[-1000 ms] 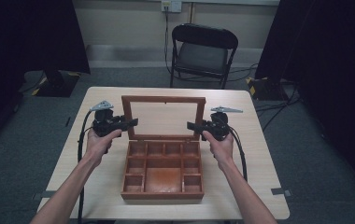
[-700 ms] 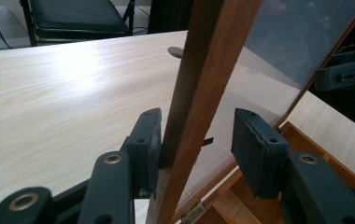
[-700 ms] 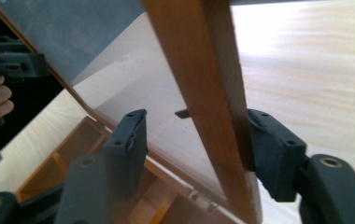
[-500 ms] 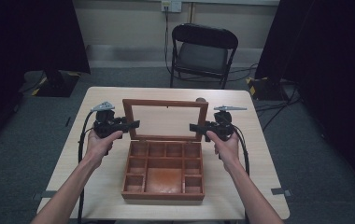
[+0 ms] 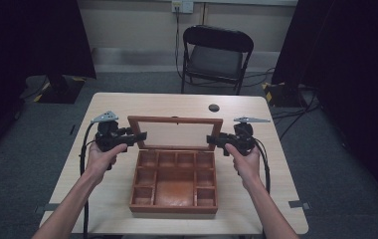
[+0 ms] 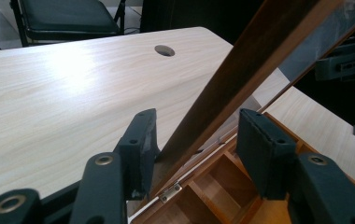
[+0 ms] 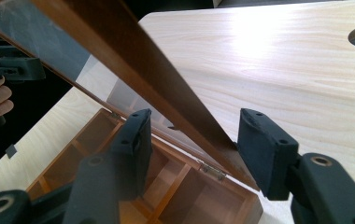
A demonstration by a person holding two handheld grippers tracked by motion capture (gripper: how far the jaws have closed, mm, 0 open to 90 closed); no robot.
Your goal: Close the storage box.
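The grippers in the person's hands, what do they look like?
Both the left gripper and the right gripper are black, each with two blocky jaws with round rivets, a grey three-cornered plate on top and a black cable trailing back. The forearms are bare, with no sleeves.

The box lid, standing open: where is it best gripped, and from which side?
Grip the lid by its wooden side rails, low near the hinges, each gripper coming in from its own outer side. The rails are narrow enough to fit between the jaws; the middle is a glass pane with no edge to grip.

Box (image 5: 173, 191) of reddish wood – lid (image 5: 176, 133) seemingly glass-paned; table (image 5: 127, 107) pale matt woodgrain.
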